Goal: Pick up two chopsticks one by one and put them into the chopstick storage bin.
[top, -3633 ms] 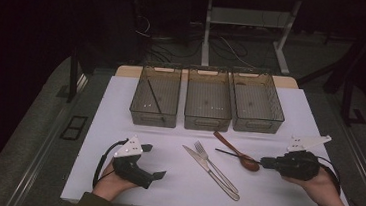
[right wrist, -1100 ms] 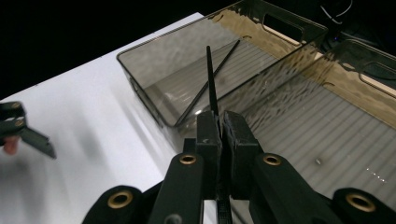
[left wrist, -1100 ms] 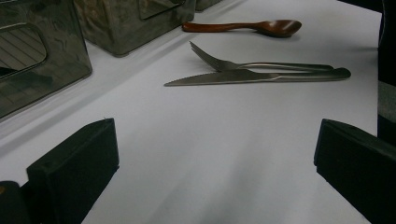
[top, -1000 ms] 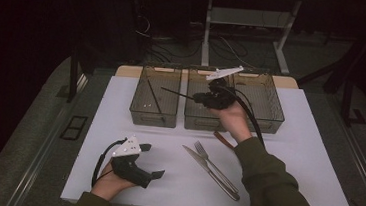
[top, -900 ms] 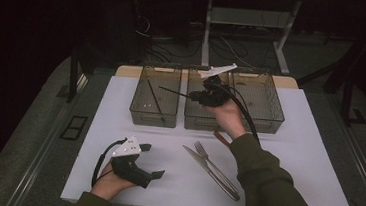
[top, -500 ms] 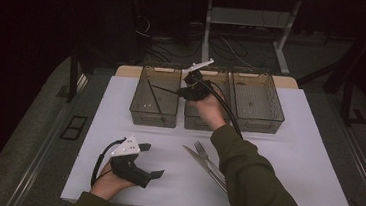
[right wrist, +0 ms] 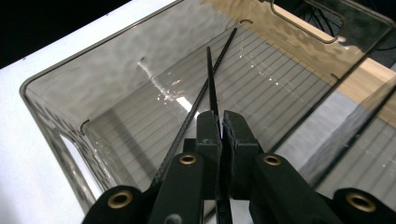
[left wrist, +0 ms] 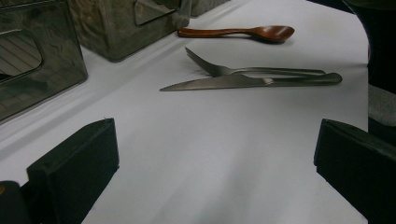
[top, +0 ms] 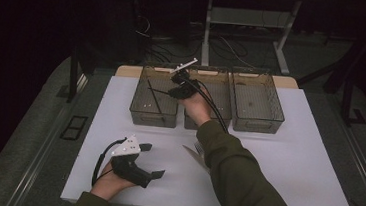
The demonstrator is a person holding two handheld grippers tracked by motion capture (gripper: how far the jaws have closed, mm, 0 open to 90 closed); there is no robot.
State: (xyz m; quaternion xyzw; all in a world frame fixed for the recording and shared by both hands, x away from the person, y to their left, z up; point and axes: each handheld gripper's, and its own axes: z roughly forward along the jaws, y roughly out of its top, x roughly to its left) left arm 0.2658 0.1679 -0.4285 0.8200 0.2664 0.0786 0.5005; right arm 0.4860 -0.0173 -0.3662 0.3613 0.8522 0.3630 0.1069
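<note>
My right gripper (top: 174,89) hangs over the left clear bin (top: 152,116), shut on a thin black chopstick (top: 160,91) that points left. In the right gripper view the jaws (right wrist: 220,122) pinch that chopstick (right wrist: 209,84) above the bin's ribbed floor. A second black chopstick (right wrist: 226,46) lies in the bin beneath it, also seen from above (top: 155,100). My left gripper (top: 152,159) rests on the white table at the lower left, open and with nothing between its jaws (left wrist: 215,163).
Two more clear bins stand to the right, a middle one (top: 220,117) and a right one (top: 257,102). A knife (left wrist: 252,81), a fork (left wrist: 261,71) and a brown wooden spoon (left wrist: 243,31) lie on the white mat. My right sleeve covers most of them from above.
My right hand has carried the chopstick left from over the middle bin to over the left bin, and a little lower. The left gripper has stayed put.
</note>
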